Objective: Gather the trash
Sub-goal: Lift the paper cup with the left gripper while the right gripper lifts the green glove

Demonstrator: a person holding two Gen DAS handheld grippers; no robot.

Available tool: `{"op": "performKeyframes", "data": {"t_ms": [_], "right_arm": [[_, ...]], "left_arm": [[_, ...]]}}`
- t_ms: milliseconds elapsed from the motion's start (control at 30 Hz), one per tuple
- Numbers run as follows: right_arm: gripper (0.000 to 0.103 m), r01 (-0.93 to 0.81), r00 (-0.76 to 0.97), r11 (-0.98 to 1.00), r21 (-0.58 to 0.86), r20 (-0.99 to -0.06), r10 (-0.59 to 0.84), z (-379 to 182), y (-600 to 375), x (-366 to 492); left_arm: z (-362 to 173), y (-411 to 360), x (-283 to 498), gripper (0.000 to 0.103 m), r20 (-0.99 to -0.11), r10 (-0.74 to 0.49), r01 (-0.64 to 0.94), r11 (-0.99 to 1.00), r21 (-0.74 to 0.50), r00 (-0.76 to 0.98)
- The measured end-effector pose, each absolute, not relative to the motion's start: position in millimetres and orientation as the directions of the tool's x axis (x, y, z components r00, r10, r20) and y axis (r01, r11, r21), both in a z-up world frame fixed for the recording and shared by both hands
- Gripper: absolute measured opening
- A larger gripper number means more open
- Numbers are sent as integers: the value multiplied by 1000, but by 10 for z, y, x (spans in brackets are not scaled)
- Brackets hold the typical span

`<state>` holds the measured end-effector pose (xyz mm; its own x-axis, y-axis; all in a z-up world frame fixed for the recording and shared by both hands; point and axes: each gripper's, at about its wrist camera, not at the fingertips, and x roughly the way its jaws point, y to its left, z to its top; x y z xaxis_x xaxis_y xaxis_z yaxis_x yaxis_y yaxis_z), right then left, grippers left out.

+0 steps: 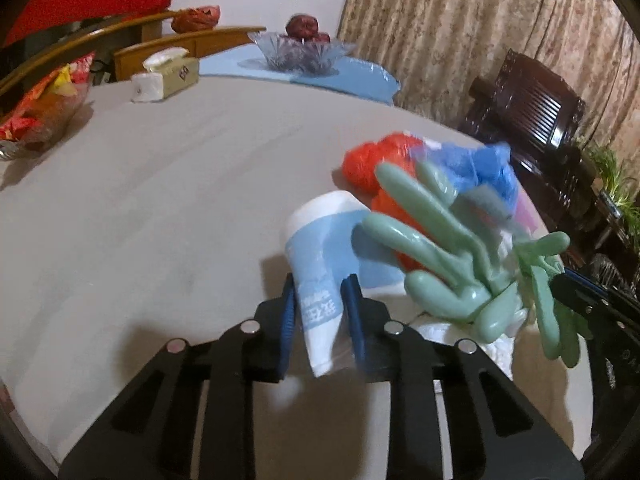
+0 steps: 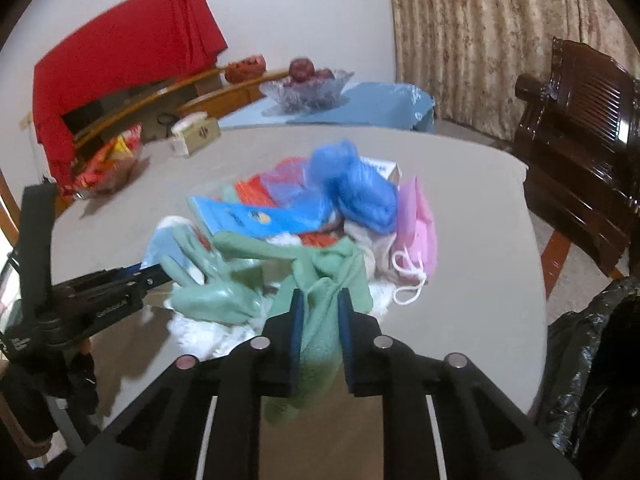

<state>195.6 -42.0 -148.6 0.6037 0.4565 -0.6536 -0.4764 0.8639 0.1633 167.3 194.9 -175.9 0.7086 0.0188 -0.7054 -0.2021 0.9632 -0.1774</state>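
Note:
A heap of trash lies on the grey table (image 2: 480,240): blue plastic (image 2: 360,188), a pink face mask (image 2: 416,224), a blue packet (image 2: 256,216), orange plastic (image 1: 372,160) and white tissue (image 2: 200,332). My left gripper (image 1: 320,300) is shut on a white and blue paper cup (image 1: 320,248) at the heap's near edge. My right gripper (image 2: 320,312) is shut on the cuff of a green rubber glove (image 2: 320,280). The glove's fingers (image 1: 432,240) hang lifted above the heap. The left gripper shows at the left of the right wrist view (image 2: 120,284).
A glass fruit bowl (image 1: 300,50) on a blue cloth, a tissue box (image 1: 172,74) and a bowl of snack packets (image 1: 40,116) stand at the far side of the table. A dark wooden chair (image 2: 580,128) and a black bin bag (image 2: 592,360) are on the right.

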Motion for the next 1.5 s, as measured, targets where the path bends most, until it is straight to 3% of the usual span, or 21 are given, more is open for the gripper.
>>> {"op": "performKeyframes", "data": {"t_ms": [433, 800, 1133, 1233, 1367, 1433, 1500], "right_arm": [[11, -496, 656, 852, 165, -572, 493, -1049, -672, 1553], [7, -468, 697, 873, 139, -549, 461, -933, -873, 1370], [6, -450, 616, 881, 147, -663, 425, -1379, -919, 1364], [13, -435, 602, 886, 161, -680, 419, -1462, -949, 1362], [43, -403, 587, 896, 185, -699, 408, -1575, -956, 1374], [51, -397, 579, 900, 181, -711, 399, -1646, -921, 1383], [52, -388, 565, 905, 174, -731, 382, -1737, -877, 1403]], "left_arm": [[-1274, 1944, 1245, 21, -649, 85, -202, 974, -107, 756], [-1019, 1493, 1036, 21, -625, -33, -68, 988, -137, 780], [-1331, 1246, 1049, 21, -684, -76, -7, 993, -119, 725], [-1444, 1275, 1034, 21, -704, -77, -11, 993, -120, 706], [-1479, 1300, 1027, 21, -703, -73, -12, 993, -115, 707], [-1494, 1311, 1027, 21, -703, -74, -15, 993, -119, 707], [-1512, 1321, 1020, 21, -702, -74, -14, 993, -118, 708]]}}
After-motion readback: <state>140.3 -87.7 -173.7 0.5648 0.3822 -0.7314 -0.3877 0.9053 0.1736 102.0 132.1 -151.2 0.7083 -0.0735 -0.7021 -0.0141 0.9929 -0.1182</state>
